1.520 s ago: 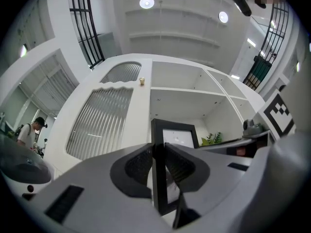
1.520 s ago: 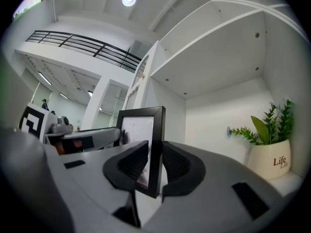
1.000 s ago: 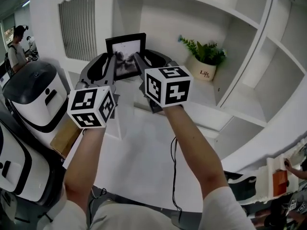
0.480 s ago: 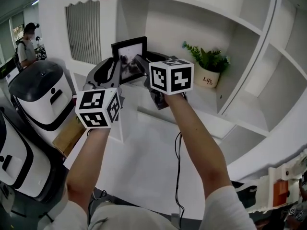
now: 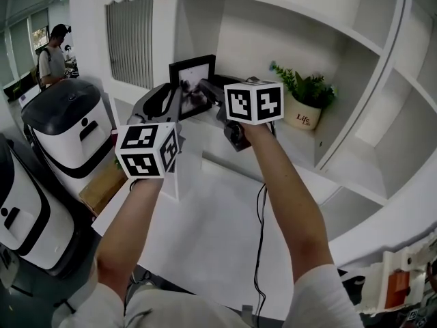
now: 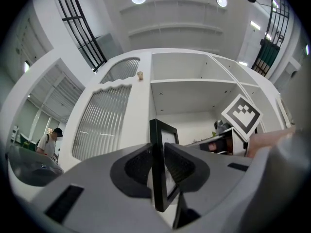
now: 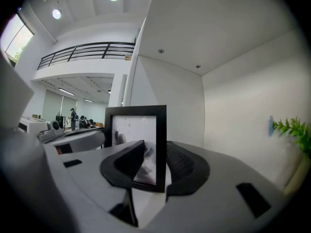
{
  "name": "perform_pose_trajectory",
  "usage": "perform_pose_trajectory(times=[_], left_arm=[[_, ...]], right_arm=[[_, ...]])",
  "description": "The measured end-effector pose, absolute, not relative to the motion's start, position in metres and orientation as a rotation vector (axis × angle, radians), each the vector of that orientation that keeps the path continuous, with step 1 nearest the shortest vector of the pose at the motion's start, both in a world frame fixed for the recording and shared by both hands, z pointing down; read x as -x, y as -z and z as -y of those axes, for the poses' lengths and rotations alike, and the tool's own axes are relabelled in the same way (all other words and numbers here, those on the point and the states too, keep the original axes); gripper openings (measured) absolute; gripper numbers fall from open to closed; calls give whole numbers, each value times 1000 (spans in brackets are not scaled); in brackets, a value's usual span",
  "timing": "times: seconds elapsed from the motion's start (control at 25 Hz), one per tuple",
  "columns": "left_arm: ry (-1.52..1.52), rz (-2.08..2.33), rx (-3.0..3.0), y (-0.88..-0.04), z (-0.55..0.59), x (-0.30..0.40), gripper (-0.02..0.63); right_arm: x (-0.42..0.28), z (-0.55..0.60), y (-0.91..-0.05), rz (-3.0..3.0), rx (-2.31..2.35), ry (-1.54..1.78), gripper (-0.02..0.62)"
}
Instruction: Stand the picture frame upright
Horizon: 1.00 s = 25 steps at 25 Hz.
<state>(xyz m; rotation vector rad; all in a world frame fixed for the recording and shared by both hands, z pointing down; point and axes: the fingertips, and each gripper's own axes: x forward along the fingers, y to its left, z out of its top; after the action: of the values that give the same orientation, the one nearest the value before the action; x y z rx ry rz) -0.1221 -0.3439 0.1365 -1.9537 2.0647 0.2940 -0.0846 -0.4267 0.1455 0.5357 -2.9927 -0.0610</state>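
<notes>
– So, where's the picture frame [image 5: 193, 72] right now?

– In the shelf [image 5: 290, 139] bay just beside the louvred door [image 5: 128, 43]. The potted plant [image 5: 304, 98] is well off to its right. It reads near vertical from the head view. Its foot is hidden behind the grippers, so I can't say whether it rests on the board.

– How do you expect it to handle?

– Light and stiff, I'd guess. It has a thin black border and what looks like a glazed front, so it's fragile and slick on the face. I'd take it by the border only, low on a side rail, never across the pane. A dark leg shows under it, probably its strut [image 6: 179, 211]. If that isn't swung out, the frame likely tips once I let go.

– Tools?

– Left gripper [image 6: 158, 165] is clamped on one side rail. The frame sits edge-on between the pads, one pad on each face, jaws nearly closed. That one carries it. Right gripper [image 7: 154, 161] is loose, jaws partway apart. The frame's right rail stands in the gap and I see no pad pressing on it.

– Risk?

– It's a one-sided pinch, so the frame can pivot in the pads. I'd ease off slowly.
</notes>
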Motion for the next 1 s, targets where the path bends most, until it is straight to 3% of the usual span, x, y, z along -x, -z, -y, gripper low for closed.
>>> perform_pose_trajectory(times=[1.0], left_arm=[[-187, -2091, 1987, -139, 361, 111, 83]], right_arm=[[111, 450, -148, 3004, -344, -18, 133]])
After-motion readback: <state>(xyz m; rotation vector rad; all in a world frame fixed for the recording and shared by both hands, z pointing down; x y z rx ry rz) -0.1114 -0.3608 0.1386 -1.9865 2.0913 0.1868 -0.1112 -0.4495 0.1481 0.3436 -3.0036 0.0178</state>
